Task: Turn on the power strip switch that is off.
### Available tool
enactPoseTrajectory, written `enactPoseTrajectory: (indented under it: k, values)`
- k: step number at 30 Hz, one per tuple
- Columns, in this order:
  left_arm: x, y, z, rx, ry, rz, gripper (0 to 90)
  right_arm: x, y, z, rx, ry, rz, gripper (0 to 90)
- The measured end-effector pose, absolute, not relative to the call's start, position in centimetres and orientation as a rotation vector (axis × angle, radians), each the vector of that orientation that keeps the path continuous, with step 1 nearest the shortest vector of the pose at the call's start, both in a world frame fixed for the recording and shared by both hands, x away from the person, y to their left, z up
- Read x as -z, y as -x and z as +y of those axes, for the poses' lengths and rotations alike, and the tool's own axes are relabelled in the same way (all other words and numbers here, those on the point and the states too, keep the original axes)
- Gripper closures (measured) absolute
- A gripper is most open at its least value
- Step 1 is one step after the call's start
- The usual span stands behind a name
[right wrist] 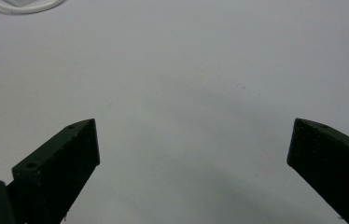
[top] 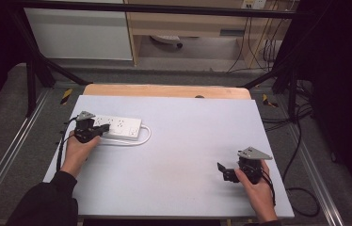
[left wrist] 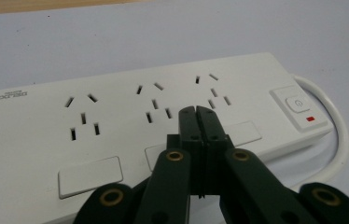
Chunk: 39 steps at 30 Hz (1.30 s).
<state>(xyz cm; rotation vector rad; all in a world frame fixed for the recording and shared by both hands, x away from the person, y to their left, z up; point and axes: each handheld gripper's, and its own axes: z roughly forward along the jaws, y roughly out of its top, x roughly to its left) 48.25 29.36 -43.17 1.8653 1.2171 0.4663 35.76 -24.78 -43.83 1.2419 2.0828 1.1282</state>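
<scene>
A white power strip lies on the pale table mat at the left, its white cable looping along its near side. In the left gripper view the power strip shows three socket groups and a rocker switch with a red light. My left gripper hovers over the strip's near-left part; its jaws are pressed together with nothing between them, tips over the middle sockets. My right gripper rests low at the front right, its jaws wide apart over bare mat.
The pale mat covers a wooden table whose far edge shows. Metal frame legs and black floor cables flank the table. A loop of white cable sits at the top left of the right gripper view.
</scene>
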Motion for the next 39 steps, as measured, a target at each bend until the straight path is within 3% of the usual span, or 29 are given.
enactPoseTrajectory:
  k: [39]
  values:
    - [43.64,-48.52,29.53,-0.471,-1.876,1.215,90.0,43.83,-35.73,-24.75,-1.123,-1.242,2.086,2.7]
